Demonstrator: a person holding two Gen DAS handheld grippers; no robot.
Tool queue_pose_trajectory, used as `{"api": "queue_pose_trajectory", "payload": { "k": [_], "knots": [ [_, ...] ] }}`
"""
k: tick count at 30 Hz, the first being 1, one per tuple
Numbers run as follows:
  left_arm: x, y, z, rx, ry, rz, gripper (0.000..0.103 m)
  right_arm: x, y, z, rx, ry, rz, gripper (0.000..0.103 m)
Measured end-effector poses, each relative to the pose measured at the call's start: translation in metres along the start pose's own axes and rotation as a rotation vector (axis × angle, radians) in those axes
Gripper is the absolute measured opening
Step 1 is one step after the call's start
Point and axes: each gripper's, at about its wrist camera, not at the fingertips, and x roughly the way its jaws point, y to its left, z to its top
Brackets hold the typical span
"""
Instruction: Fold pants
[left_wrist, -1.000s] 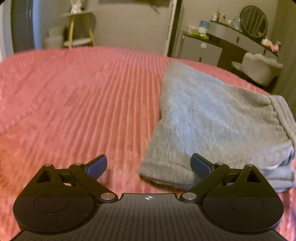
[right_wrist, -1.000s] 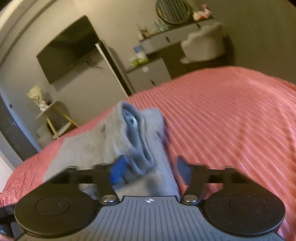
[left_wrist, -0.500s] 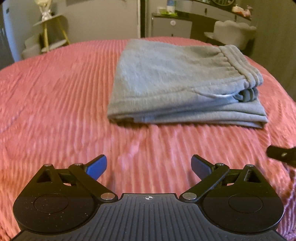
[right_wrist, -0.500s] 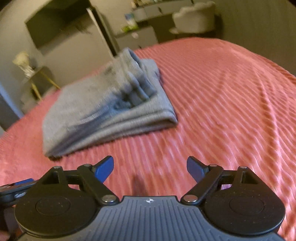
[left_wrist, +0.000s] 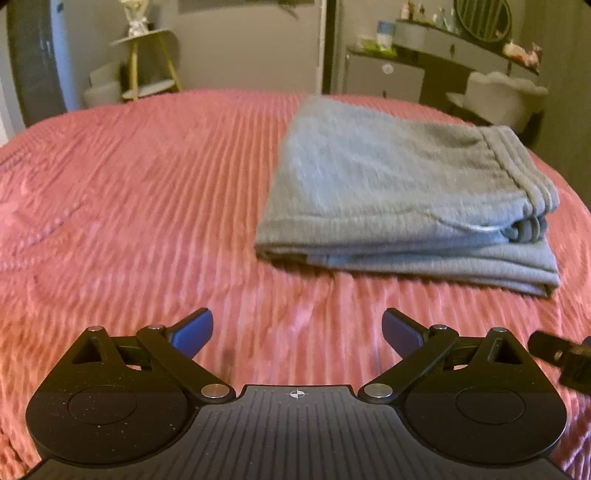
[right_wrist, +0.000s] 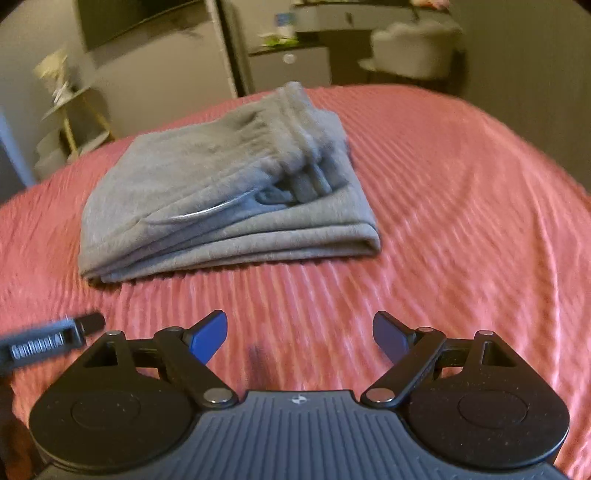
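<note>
The grey pants (left_wrist: 406, 199) lie folded in a flat stack on the pink ribbed bedspread (left_wrist: 147, 192), waistband to the right. In the right wrist view the pants (right_wrist: 221, 199) lie ahead and to the left on the bedspread (right_wrist: 461, 206). My left gripper (left_wrist: 297, 332) is open and empty, held back from the pants over the bed. My right gripper (right_wrist: 300, 338) is open and empty, also short of the pants. Part of the right gripper shows at the left wrist view's right edge (left_wrist: 561, 358); part of the left gripper shows at the right wrist view's left edge (right_wrist: 48, 343).
A side table with gold legs (left_wrist: 147, 62) stands beyond the bed at the back left. A dresser with a round mirror (left_wrist: 461, 48) and a white chair (left_wrist: 498, 96) stand at the back right.
Both grippers have drawn back from the folded pants. The right gripper, close against the stack a second ago, is now clear of it. The pants lie still.
</note>
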Motion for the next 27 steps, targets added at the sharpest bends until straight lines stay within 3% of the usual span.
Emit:
{"api": "queue_pose_trajectory", "payload": {
  "k": [3,9,14,18,27],
  "knots": [
    [0.004,0.002,0.002,-0.025,0.044,-0.064,0.101,0.007,0.01,0.005,-0.076,0.025,-0.026,0.086],
    [0.016,0.005,0.005,-0.072,0.115,-0.085,0.101,0.023,0.02,0.009,-0.165,0.043,-0.06,0.086],
    [0.036,0.002,0.005,-0.079,0.216,-0.08,0.101,0.043,0.02,0.013,-0.133,0.14,0.004,0.086],
    [0.036,-0.005,0.003,-0.044,0.2,-0.08,0.101,0.041,0.025,0.013,-0.153,0.102,0.006,0.086],
    [0.029,-0.044,-0.001,0.201,0.099,0.008,0.101,0.038,0.026,0.015,-0.207,0.022,-0.066,0.087]
  ]
}}
